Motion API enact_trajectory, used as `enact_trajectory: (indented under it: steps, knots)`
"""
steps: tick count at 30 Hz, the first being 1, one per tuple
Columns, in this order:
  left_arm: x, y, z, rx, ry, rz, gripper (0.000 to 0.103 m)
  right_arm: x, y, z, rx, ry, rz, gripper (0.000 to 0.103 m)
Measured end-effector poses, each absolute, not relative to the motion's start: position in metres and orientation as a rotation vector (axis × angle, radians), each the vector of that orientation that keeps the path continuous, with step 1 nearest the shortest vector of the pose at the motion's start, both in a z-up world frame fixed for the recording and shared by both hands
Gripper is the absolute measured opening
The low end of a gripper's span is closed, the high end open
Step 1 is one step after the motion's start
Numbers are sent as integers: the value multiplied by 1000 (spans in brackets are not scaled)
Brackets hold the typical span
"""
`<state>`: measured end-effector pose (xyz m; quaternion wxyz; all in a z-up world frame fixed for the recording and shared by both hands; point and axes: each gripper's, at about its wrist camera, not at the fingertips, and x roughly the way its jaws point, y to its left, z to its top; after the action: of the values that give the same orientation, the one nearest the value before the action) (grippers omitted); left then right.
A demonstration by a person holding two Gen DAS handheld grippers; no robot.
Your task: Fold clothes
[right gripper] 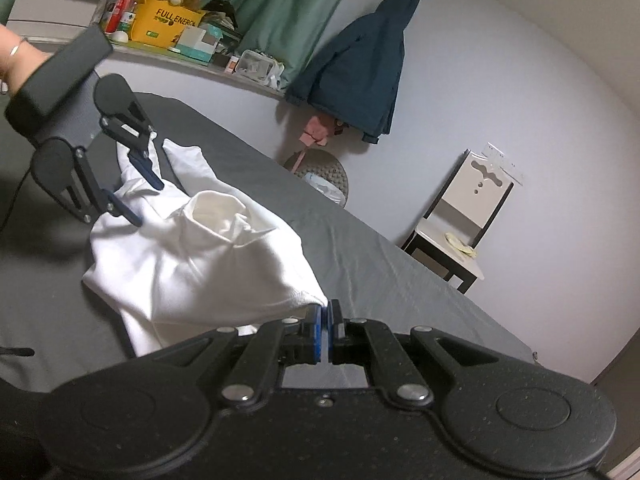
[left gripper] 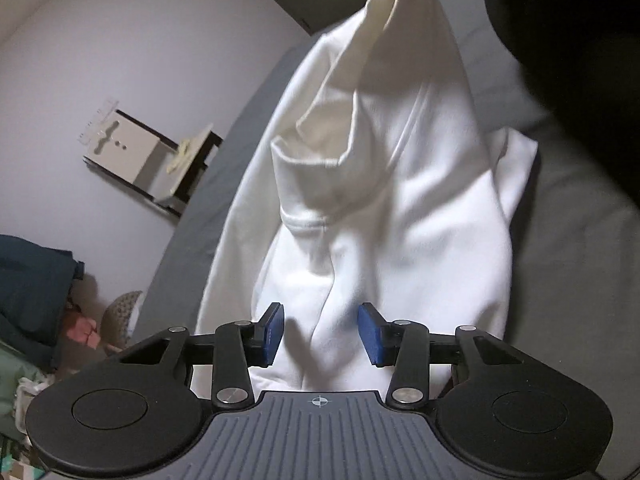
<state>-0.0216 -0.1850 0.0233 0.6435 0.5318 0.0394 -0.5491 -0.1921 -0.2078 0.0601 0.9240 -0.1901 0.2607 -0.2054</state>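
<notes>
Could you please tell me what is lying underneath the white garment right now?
Under the white garment lies the dark grey bed sheet, showing all around it. The right gripper pinches one edge and lifts it. Whatever sits beneath the bunched middle is covered by the cloth.

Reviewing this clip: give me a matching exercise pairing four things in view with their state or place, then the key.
1. left gripper
2. right gripper
3. white garment
4. dark blue jacket

a. hangs on the wall
b. jaws open over white cloth
c. lies partly on the grey bed
d. shut on a garment edge

Pairs: 1-b, 2-d, 3-c, 4-a
</notes>
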Motion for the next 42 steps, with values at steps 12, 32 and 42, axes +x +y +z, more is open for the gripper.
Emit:
enact_trajectory:
  steps: [12, 32, 42]
  knots:
    - [-6, -181, 25, 1247, 133, -1239, 16, -190, -200, 50, -434, 546, -417, 3]
    - [-69, -88, 103, 875, -240, -537, 2, -185, -156, 84, -625, 287, -475, 3]
    - [-119, -26, 278, 744, -714, -172, 3, -189, -117, 236, -585, -248, -715, 3]
